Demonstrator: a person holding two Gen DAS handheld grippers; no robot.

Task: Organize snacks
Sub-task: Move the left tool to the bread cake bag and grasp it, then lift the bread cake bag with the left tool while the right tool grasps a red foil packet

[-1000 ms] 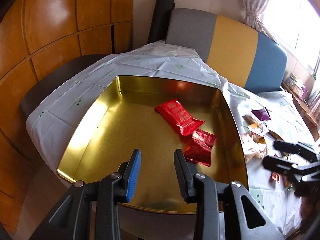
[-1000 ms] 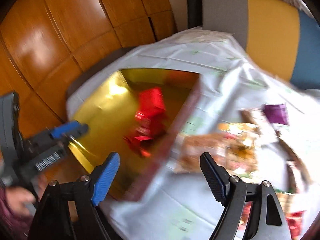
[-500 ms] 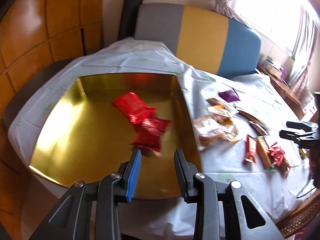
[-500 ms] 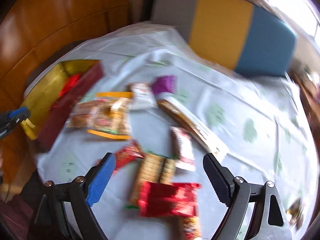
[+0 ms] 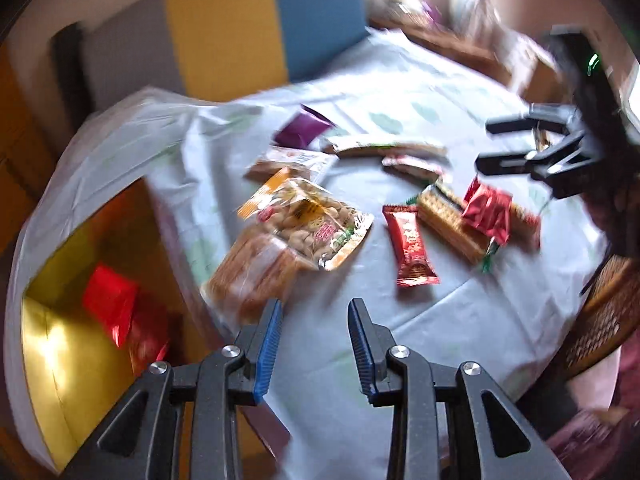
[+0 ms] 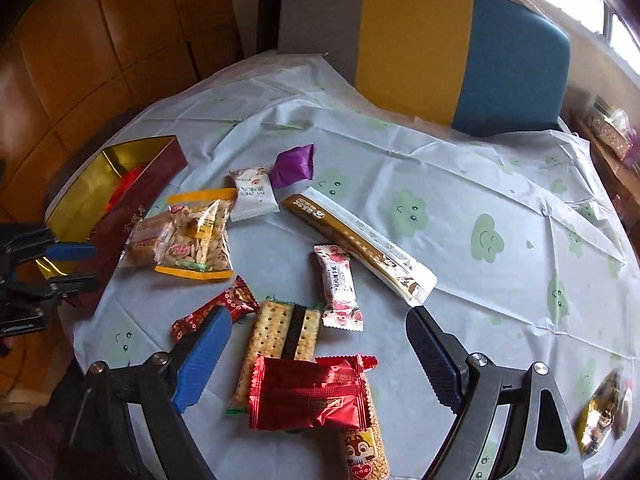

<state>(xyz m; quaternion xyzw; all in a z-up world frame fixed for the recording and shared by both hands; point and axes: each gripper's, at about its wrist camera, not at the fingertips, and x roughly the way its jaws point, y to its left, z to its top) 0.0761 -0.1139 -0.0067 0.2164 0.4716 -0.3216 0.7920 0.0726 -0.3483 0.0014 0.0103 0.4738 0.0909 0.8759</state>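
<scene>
A gold tin point(image 5: 52, 360) point(image 6: 92, 184) at the table's left edge holds red packets point(image 5: 110, 304). Loose snacks lie on the cloth: a peanut bag point(image 5: 308, 220) point(image 6: 200, 236), a red bar point(image 5: 412, 246) point(image 6: 224, 304), a cracker pack point(image 6: 276, 332) and a red foil packet point(image 6: 308, 392) point(image 5: 488, 212). My right gripper point(image 6: 319, 316) point(image 5: 484, 145) hangs wide open above the foil packet and crackers, touching nothing. My left gripper point(image 5: 315, 306) point(image 6: 94, 266) is beside the tin, its jaws a little apart and empty.
Further back lie a purple packet point(image 6: 294, 164), a white packet point(image 6: 252, 192), a long gold-and-white stick point(image 6: 360, 244) and a pink-white packet point(image 6: 338, 284). A grey, yellow and blue chair point(image 6: 420, 40) stands behind the table. A wicker seat point(image 5: 600, 320) is at the right.
My left gripper swung and rolled from over the tin toward the snack spread. My right gripper travelled from the tin's edge to above the snacks, its jaws a little wider.
</scene>
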